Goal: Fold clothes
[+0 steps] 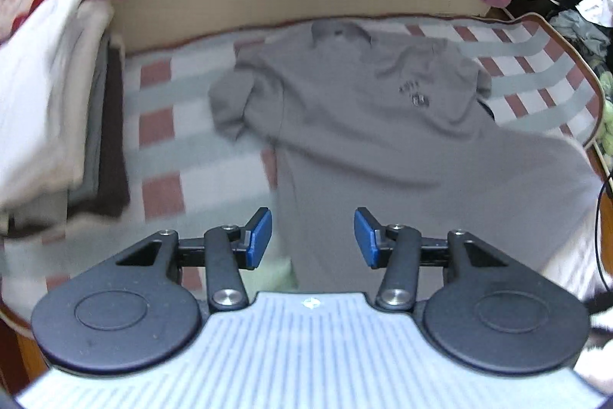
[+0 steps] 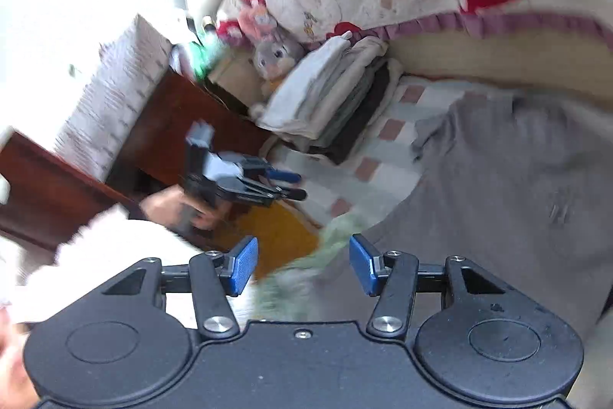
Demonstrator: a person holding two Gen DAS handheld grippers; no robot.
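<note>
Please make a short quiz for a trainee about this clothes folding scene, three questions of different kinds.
1. True or false: the left gripper has its fingers closed on the grey shirt.
2. Multiple choice: the stack of folded clothes lies (A) on top of the grey shirt, (B) beside it on the checked sheet, (C) on the floor.
3. Fill in: the right gripper is ____, with nothing between its fingers.

Key: 1 false, both fingers stand apart and hold nothing; 2 B; 3 open.
</note>
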